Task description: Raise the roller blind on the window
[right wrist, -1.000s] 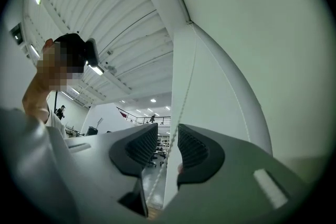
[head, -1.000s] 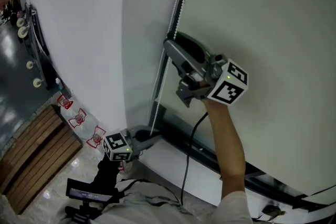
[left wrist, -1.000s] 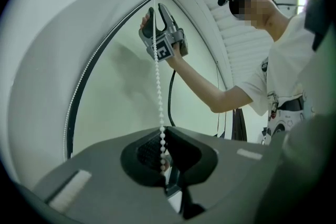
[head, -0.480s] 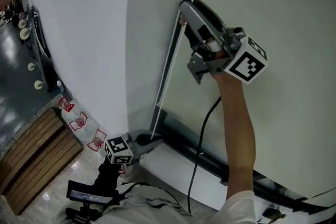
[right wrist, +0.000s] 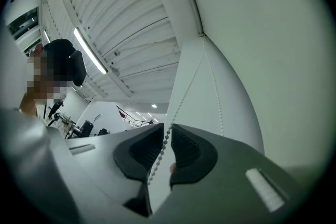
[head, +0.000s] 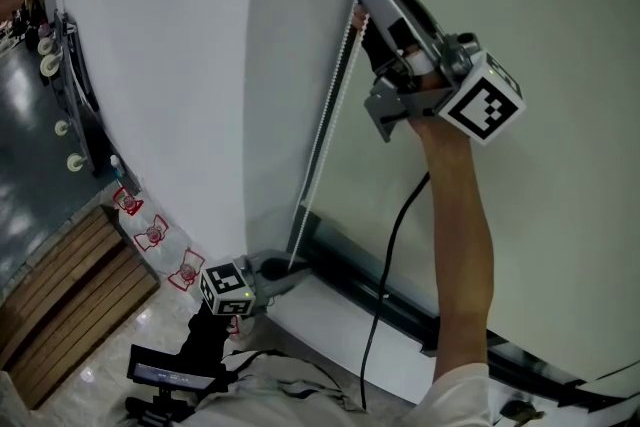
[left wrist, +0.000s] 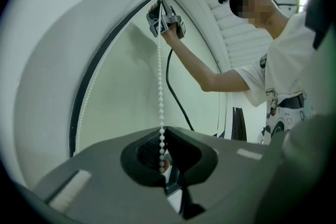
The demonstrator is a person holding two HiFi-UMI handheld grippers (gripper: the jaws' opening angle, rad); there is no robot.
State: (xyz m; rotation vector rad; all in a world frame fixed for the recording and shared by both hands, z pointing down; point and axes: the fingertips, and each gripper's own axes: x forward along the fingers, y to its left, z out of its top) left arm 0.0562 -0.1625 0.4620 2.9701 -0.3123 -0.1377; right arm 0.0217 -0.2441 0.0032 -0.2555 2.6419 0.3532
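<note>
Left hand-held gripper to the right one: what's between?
Only the bead chain, seen in the left gripper view: it runs from the left hand-held gripper, shut on it, up to the right hand-held gripper, whose jaws have just been closing around it.

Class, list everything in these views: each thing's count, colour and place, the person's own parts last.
Blind: one, pale green, covering the window.
Chain: one, white, hanging beside the blind.
Frame: one, dark, below the blind.
Cable: one, black, dangling before the blind.
Wall: one, white, left of the blind.
Left claw: one, grey, low, shut on the chain.
Right claw: one, grey, high; its jaws have just been closing round the chain, not yet pinching.
Arm: one, bare, raised behind right claw.
</note>
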